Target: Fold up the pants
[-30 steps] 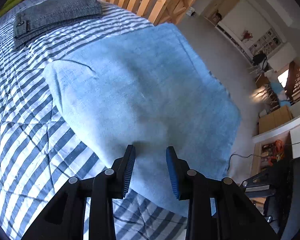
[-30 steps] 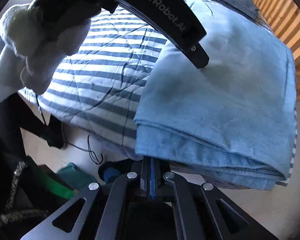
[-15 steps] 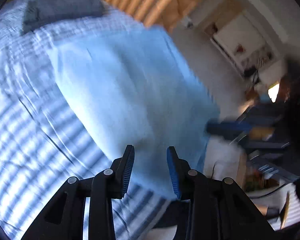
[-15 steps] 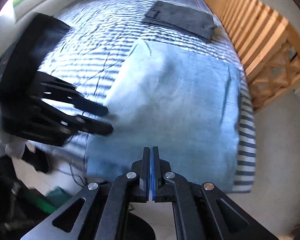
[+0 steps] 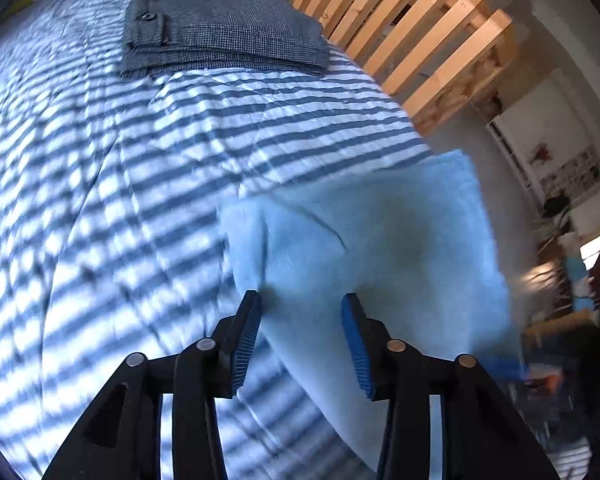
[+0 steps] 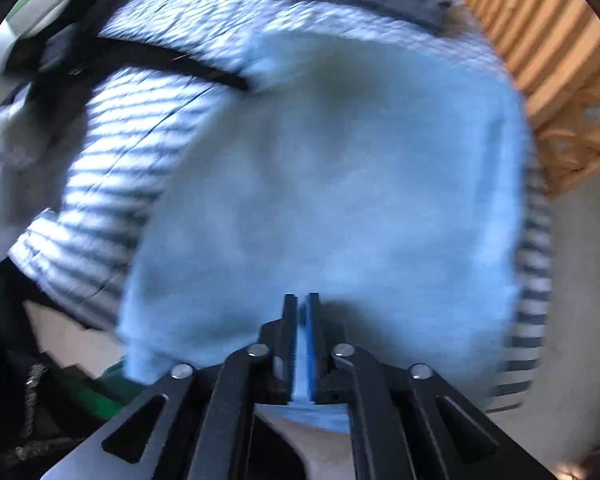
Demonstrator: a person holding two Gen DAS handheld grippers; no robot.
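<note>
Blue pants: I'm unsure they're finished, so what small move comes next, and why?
Probably lift both tools clear. The blue pants already lie folded on the striped bed, near the folded grey pants; the left tool grips nothing.

No lettering can be read anywhere; the right wrist view is blurred.

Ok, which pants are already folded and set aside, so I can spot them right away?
Start at the striped bedcover beside the wooden slatted rail. At its far end lie the grey pants, folded into a flat rectangle. Unlike the light blue pants nearer the camera, they are dark and show a buttoned pocket flap.
</note>
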